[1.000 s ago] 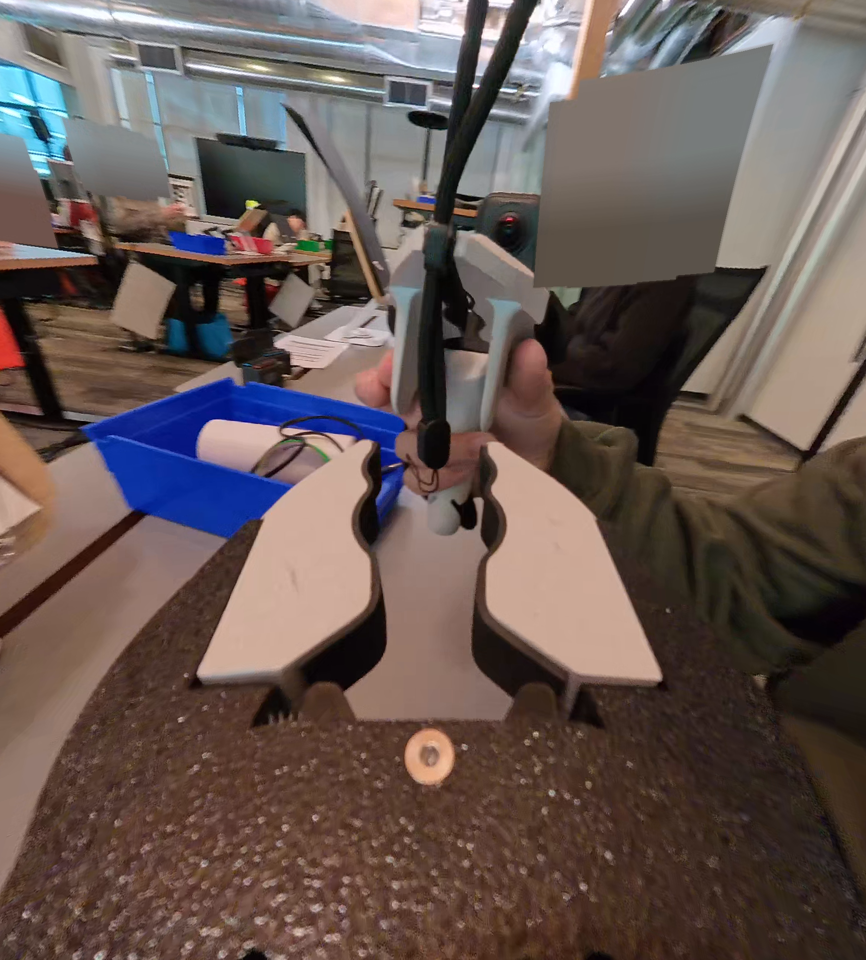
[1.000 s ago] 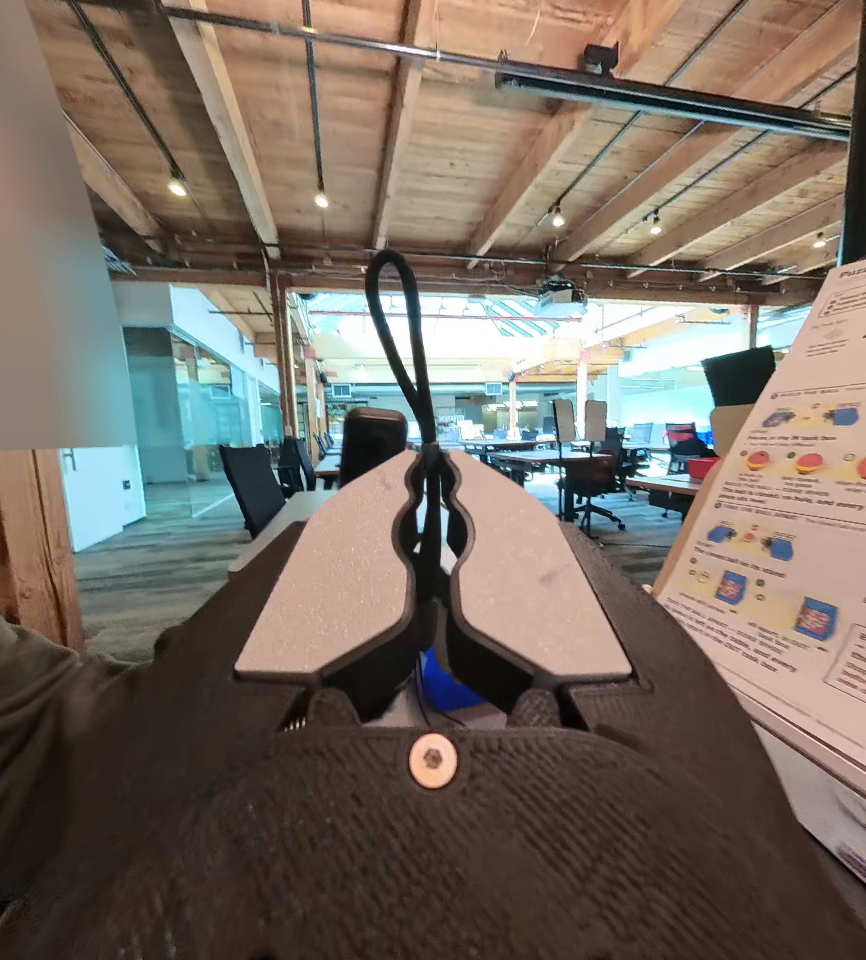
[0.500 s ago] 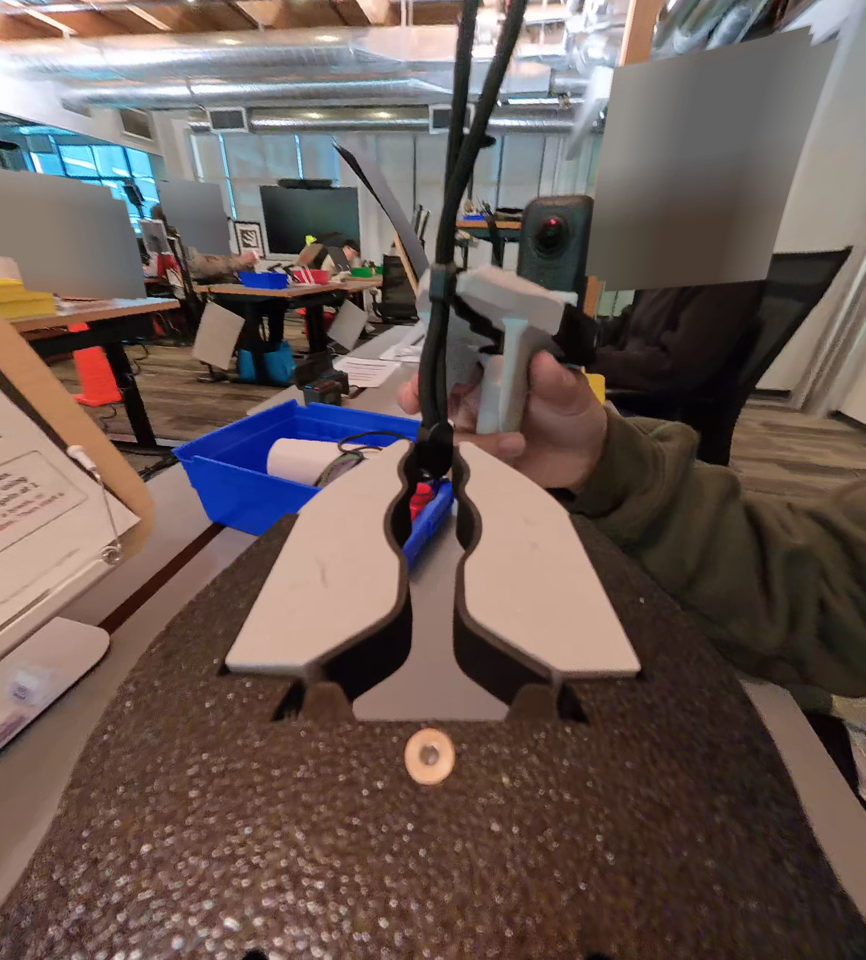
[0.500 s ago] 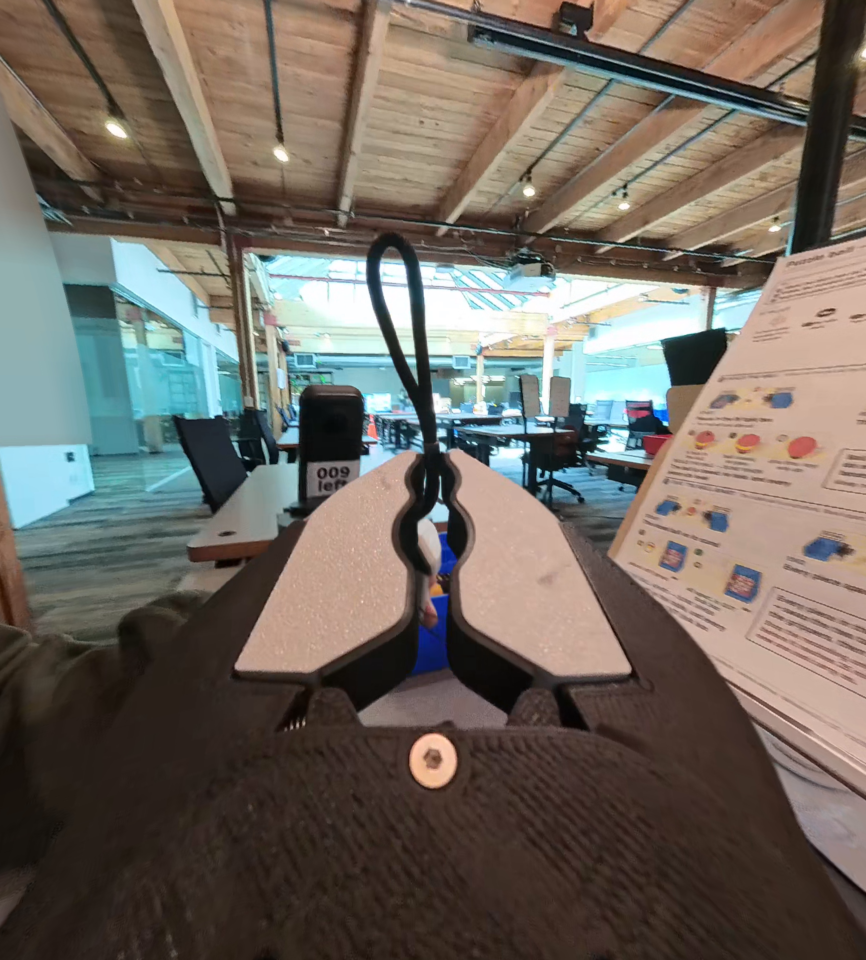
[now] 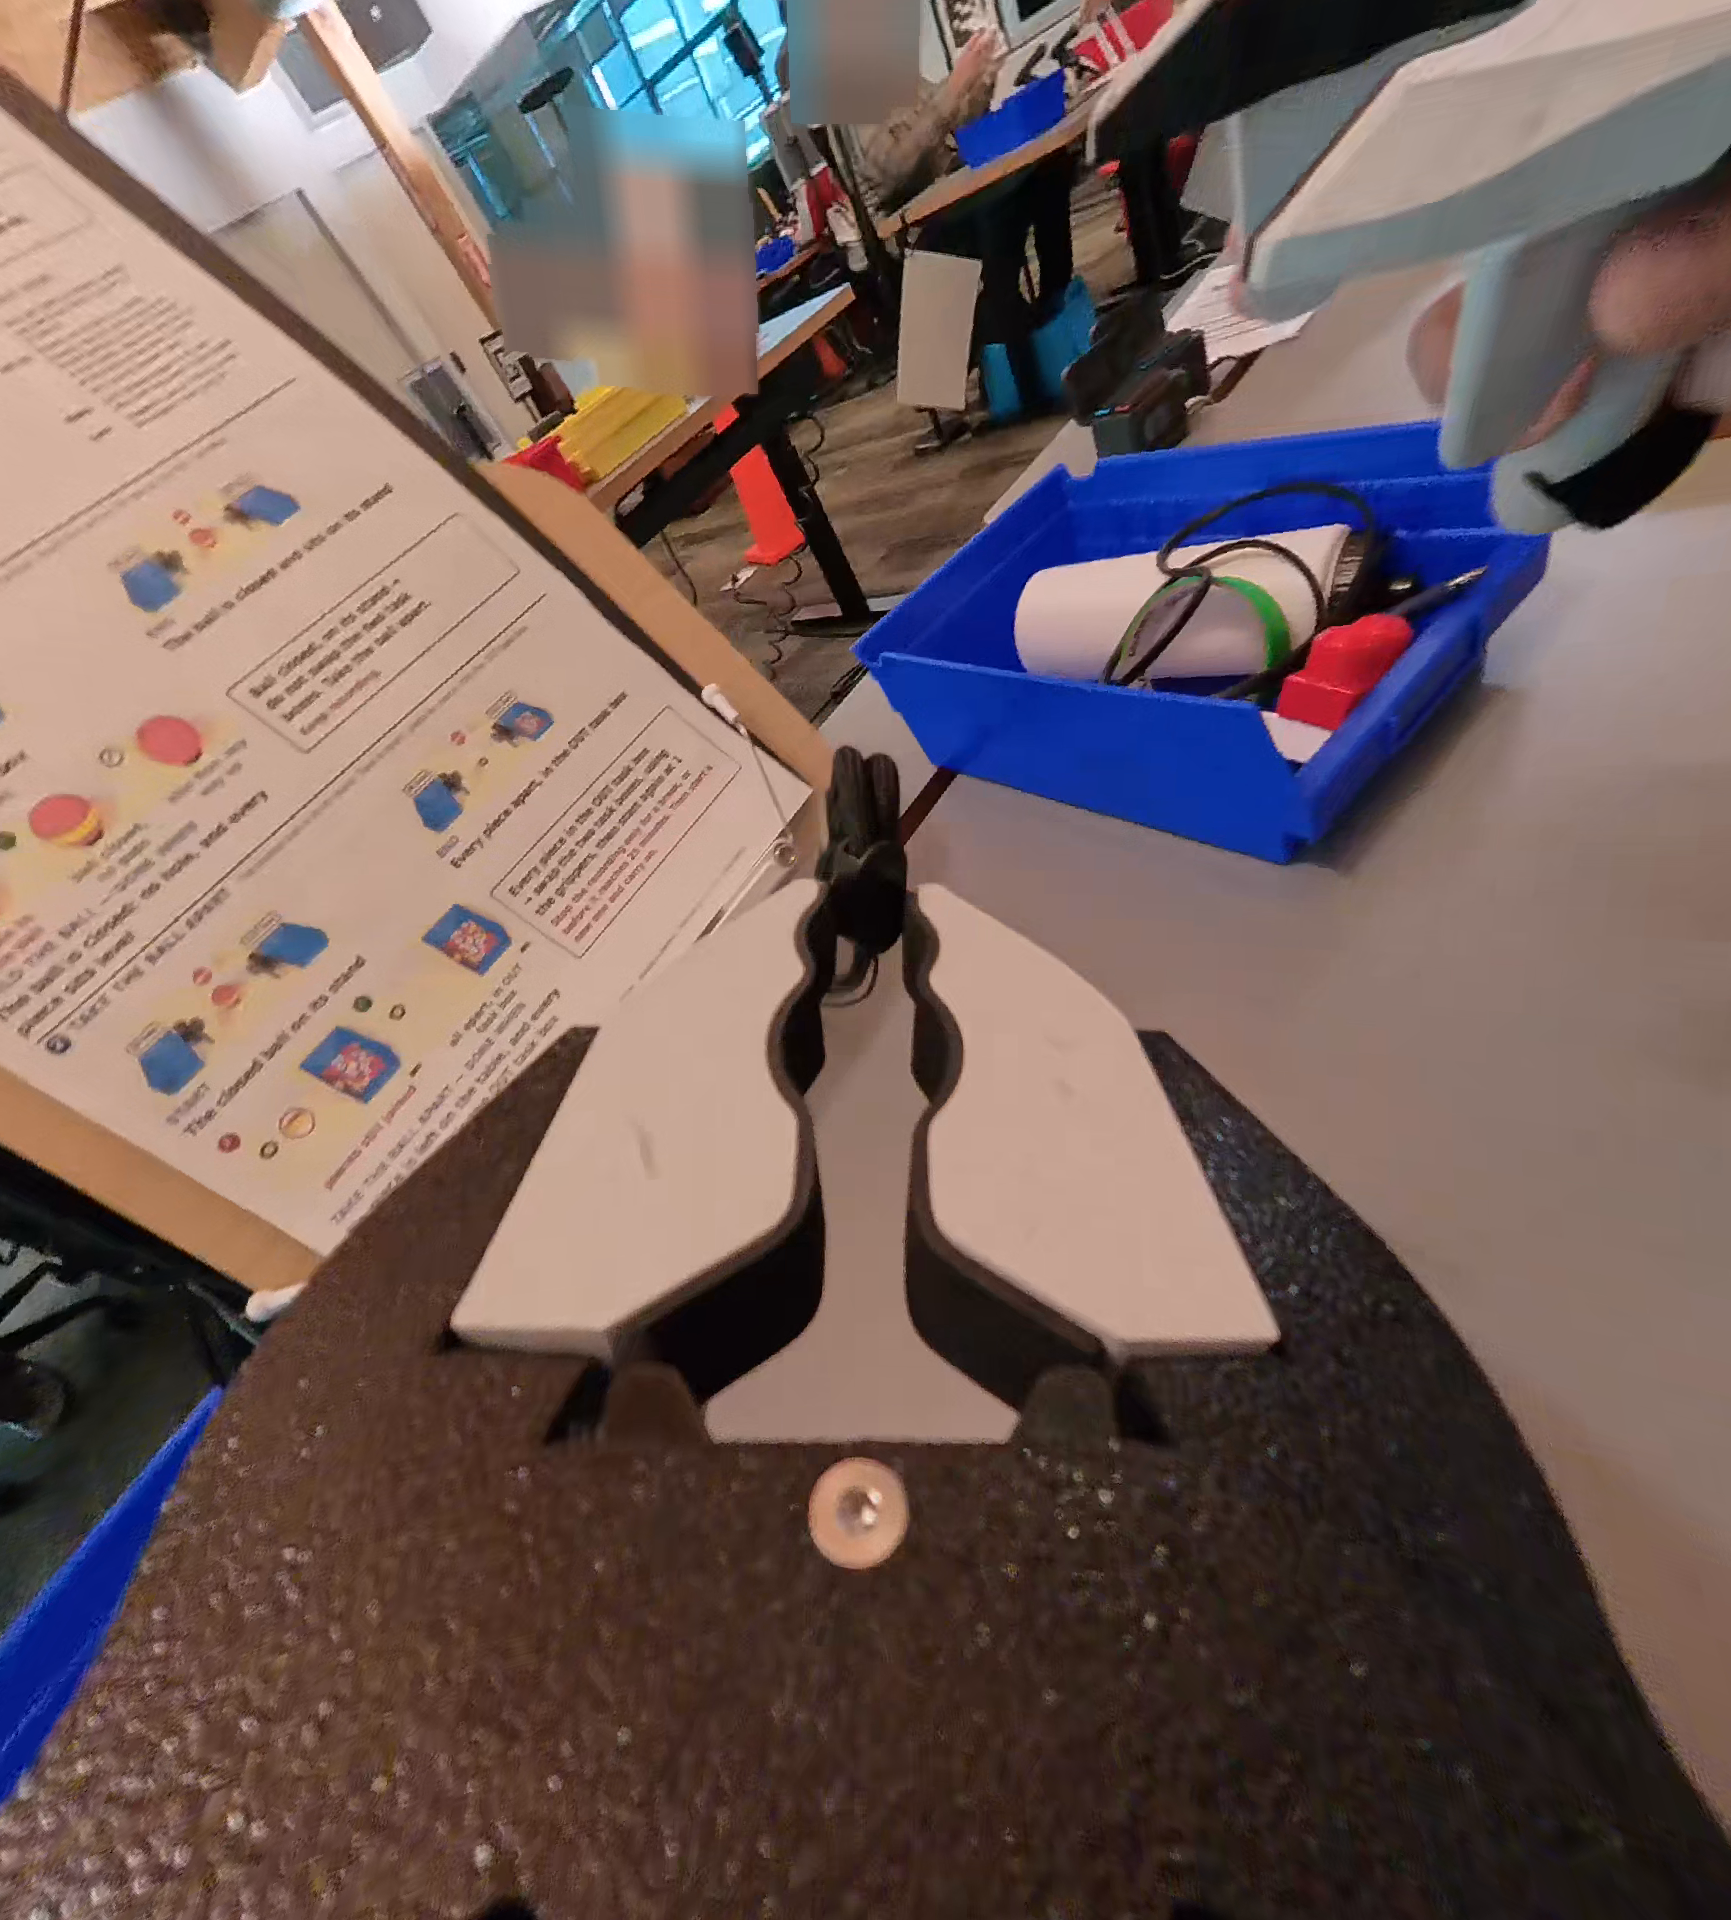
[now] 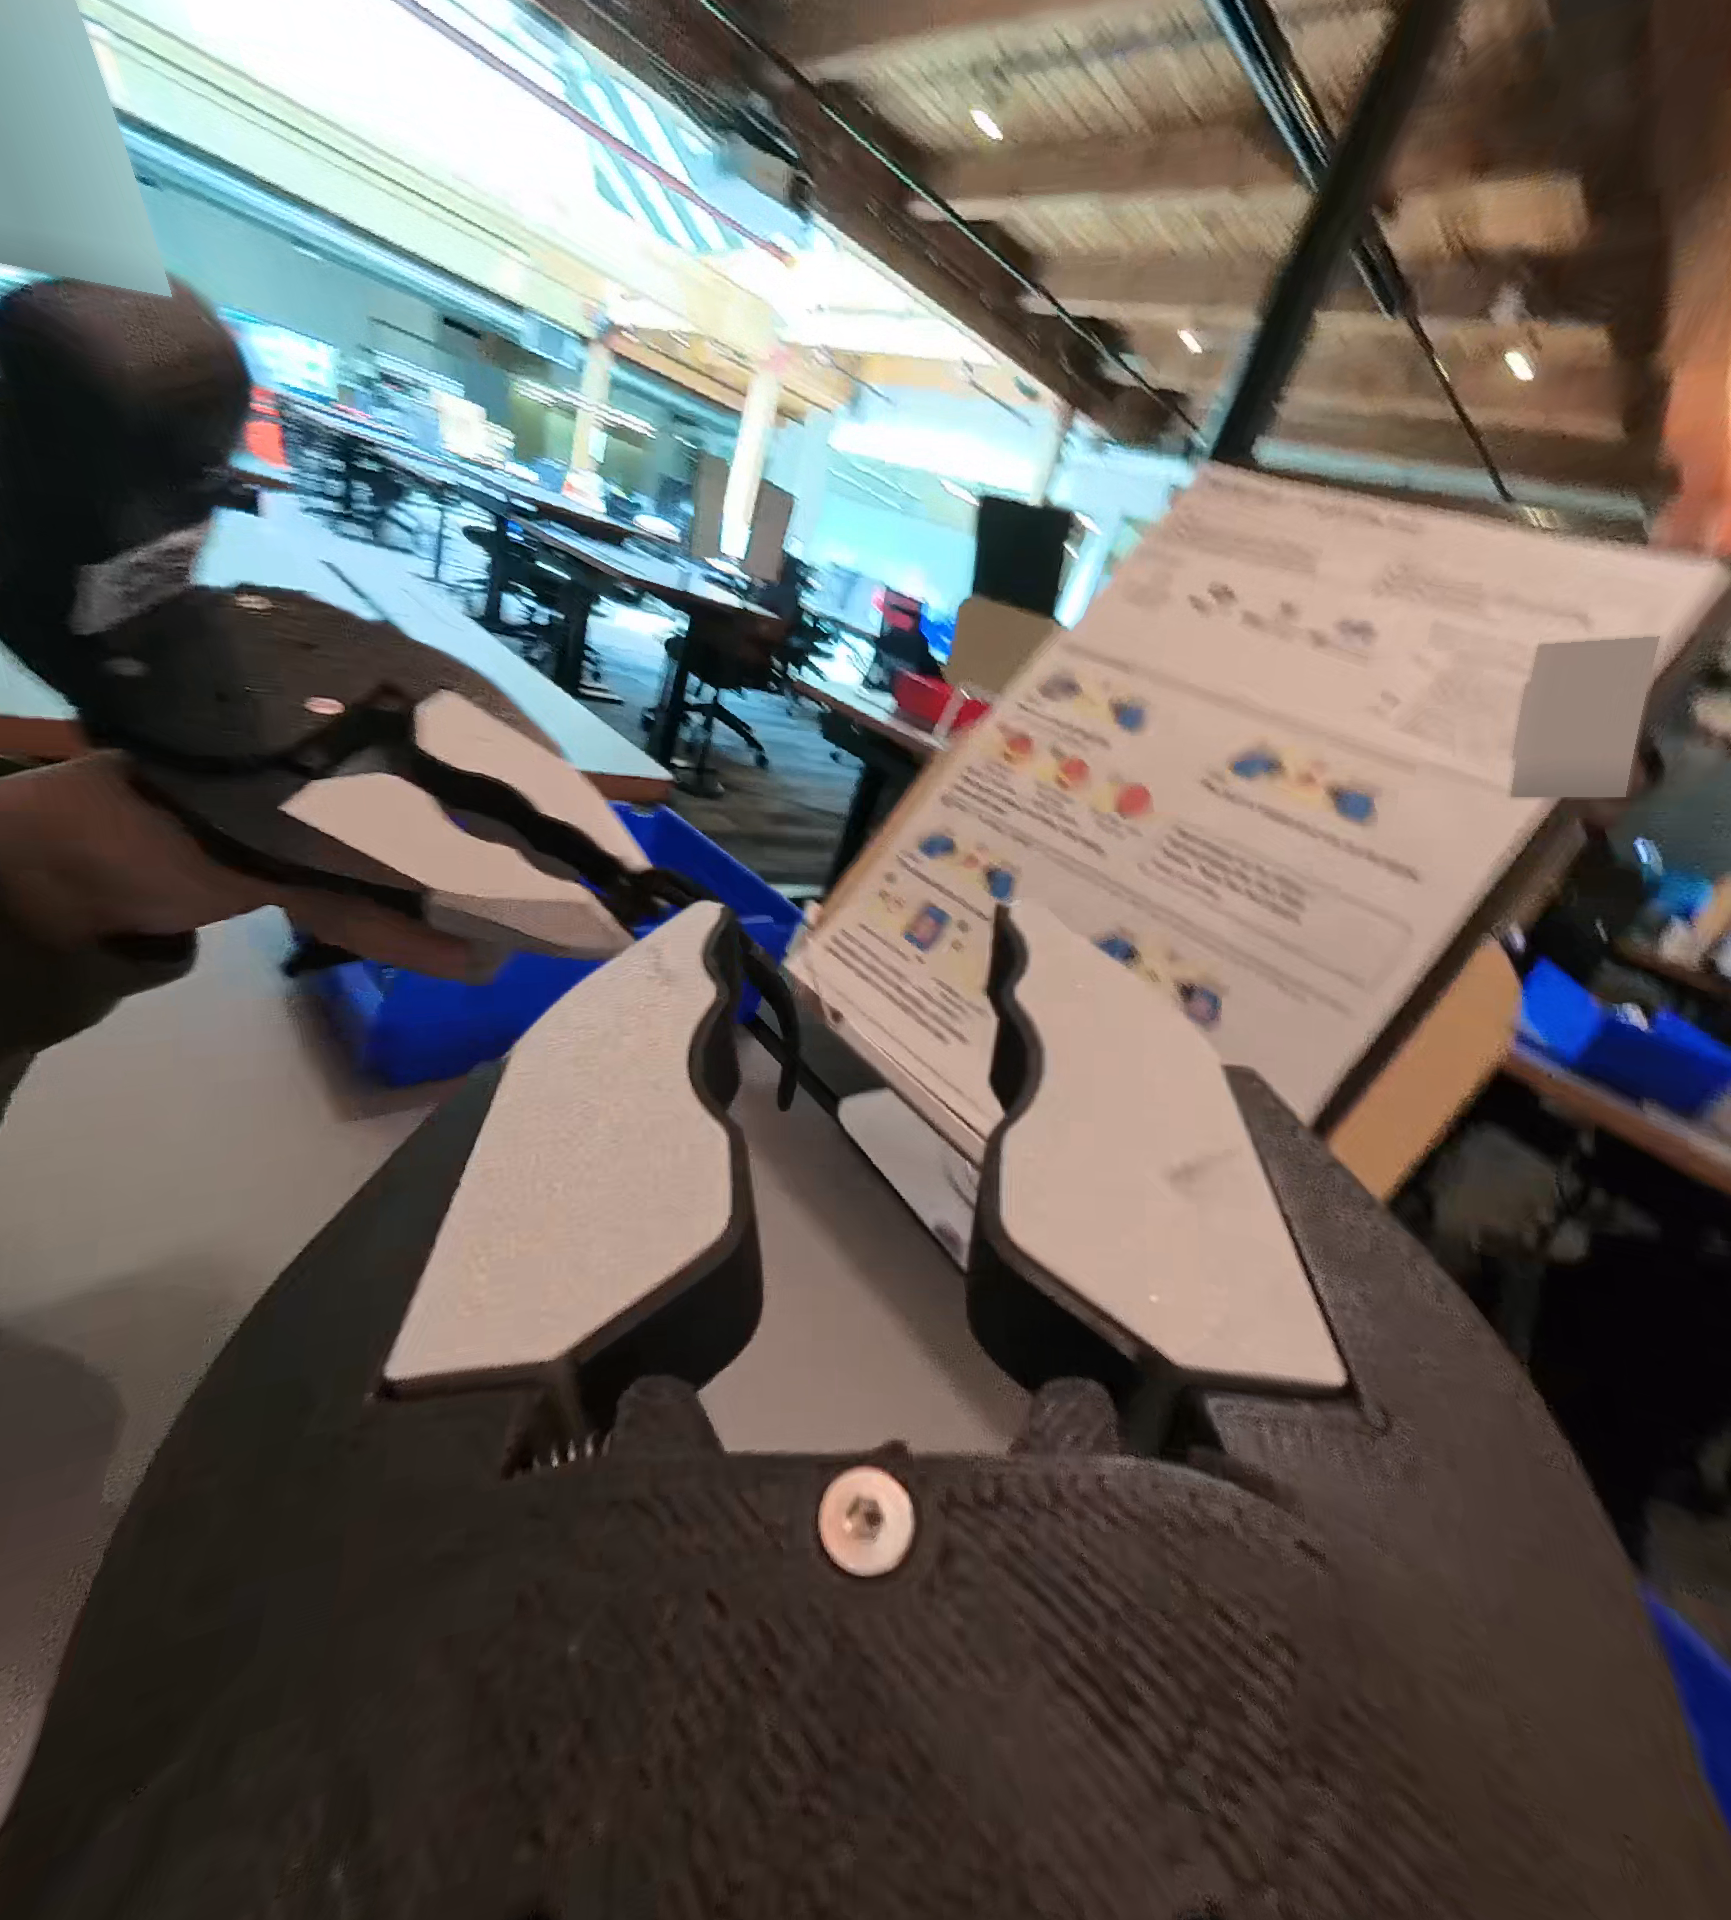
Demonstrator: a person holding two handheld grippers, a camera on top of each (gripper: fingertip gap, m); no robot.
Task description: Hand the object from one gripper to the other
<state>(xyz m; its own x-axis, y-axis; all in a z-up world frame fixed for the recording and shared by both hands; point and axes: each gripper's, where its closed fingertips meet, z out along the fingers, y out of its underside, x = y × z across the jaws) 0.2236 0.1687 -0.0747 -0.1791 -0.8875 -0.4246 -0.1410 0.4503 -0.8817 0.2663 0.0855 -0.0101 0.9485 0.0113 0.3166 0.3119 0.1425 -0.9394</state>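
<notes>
Left gripper (image 5: 859, 914): fingers drawn together, pinching the black cord (image 5: 861, 831) at their tips; it is held low over the grey table (image 5: 1463, 1039).
Right gripper (image 6: 856, 966): fingers spread apart, nothing between them; the cord runs just beside its left fingertip.
Cord: bunched and knotted, gripped by the left gripper only.
Nearby: blue bin (image 5: 1152, 748) toward the table's far edge, holding a white roll (image 5: 1152, 613), loose wires and a red block (image 5: 1344, 655).
Obstruction: a slanted instruction board (image 5: 269, 727) stands at the table's left edge, close beside the held cord.
Writing: printed sheet with coloured pictures; text left unread.

Black cord (image 5: 859, 831) in left gripper (image 5: 861, 914)
</notes>
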